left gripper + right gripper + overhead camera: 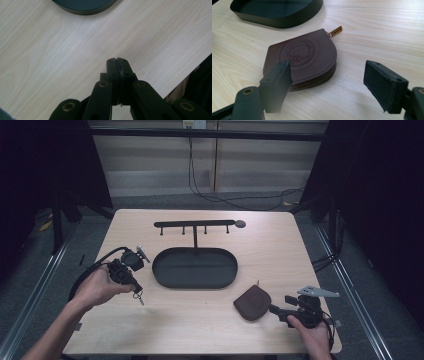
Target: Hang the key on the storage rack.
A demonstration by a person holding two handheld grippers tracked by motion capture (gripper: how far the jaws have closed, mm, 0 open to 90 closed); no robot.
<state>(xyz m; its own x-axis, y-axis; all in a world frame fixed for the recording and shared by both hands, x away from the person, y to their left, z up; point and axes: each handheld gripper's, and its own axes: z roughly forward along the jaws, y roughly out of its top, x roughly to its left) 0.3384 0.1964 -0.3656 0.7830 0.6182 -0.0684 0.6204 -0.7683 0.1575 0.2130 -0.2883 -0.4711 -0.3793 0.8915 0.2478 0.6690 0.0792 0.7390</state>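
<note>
Right gripper view puts the brown zip coin pouch (pixel 303 58) flat on the table (pixel 387 30) just ahead and left of my wide-open right gripper (pixel 334 85) — my left gripper (pixel 134 285) — pinched narrow on something thin I cannot identify — sits far left.

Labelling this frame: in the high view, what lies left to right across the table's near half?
Left tool → black oval tray → brown coin pouch → right tool.
</note>
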